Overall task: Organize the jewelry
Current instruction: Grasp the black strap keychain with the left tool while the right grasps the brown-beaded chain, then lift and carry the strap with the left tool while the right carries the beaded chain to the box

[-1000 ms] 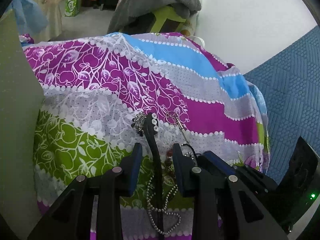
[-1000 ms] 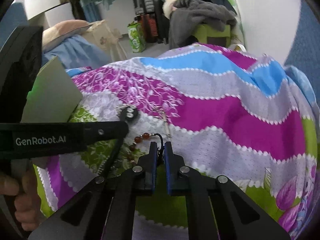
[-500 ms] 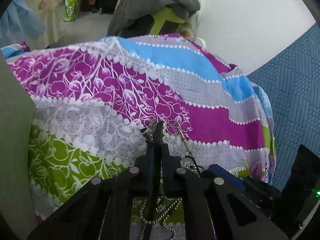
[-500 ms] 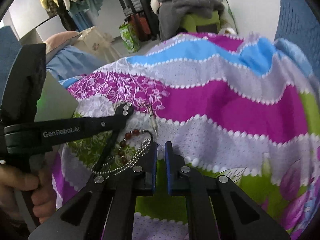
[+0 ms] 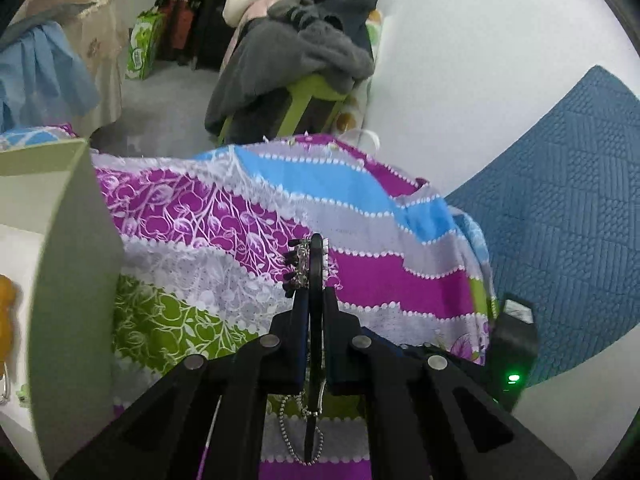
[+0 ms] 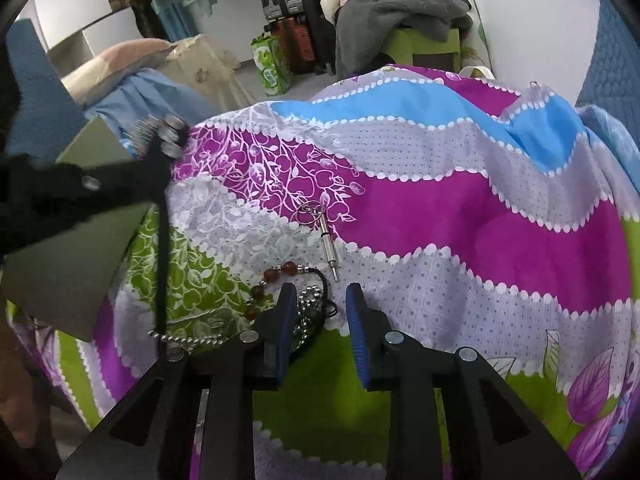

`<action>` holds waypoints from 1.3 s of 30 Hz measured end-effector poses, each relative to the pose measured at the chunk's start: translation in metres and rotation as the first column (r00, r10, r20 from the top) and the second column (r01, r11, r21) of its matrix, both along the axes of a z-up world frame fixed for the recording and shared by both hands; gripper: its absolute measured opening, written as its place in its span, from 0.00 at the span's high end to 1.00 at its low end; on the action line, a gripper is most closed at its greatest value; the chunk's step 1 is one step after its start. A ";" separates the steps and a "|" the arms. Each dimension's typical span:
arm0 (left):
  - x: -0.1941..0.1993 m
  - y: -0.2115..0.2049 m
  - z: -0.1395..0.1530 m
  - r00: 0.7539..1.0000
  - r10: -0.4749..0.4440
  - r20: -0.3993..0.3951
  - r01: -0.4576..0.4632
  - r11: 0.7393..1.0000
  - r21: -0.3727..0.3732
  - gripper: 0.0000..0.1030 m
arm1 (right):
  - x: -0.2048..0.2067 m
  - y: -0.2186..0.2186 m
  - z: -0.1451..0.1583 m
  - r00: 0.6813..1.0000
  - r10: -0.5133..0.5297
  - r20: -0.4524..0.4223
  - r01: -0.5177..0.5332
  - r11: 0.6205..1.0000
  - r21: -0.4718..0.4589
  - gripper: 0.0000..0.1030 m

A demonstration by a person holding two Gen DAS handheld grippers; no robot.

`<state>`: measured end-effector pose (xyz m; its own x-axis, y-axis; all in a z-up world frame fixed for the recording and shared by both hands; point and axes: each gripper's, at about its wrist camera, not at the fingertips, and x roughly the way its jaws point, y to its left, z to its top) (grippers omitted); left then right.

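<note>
Now the left gripper pinches the black strap above the bedspread.

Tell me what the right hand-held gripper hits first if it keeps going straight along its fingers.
Probably the silver ball chain heaped between the opening fingers of the right hand-held gripper, with the patterned cloth just under it. Depth is hard to judge here.

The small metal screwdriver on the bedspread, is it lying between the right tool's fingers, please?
No, the screwdriver lies on the bedspread beyond the right tool, outside its opening fingers.
</note>
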<state>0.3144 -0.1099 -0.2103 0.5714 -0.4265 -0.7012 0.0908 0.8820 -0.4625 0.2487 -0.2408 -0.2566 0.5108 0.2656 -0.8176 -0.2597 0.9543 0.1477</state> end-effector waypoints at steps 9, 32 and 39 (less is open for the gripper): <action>-0.026 0.008 0.038 0.996 0.001 0.088 -0.001 1.000 0.005 0.96 | -0.008 0.007 0.013 1.000 0.017 0.024 -0.017 1.000 0.004 0.95; -0.099 0.024 0.087 0.987 -0.036 0.156 0.030 0.999 0.040 0.96 | -0.078 0.000 0.062 0.997 -0.069 -0.038 0.072 0.994 0.088 0.95; -0.116 0.029 0.081 0.989 -0.048 0.139 0.045 0.999 0.025 0.96 | -0.091 -0.007 0.029 0.964 -0.159 -0.214 0.166 0.986 0.010 0.95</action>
<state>0.1983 -0.0810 -0.1289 0.6441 -0.4407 -0.6253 0.1946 0.8849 -0.4232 0.1574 -0.2481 -0.2272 0.3650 0.2176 -0.9052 -0.0614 0.9758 0.2098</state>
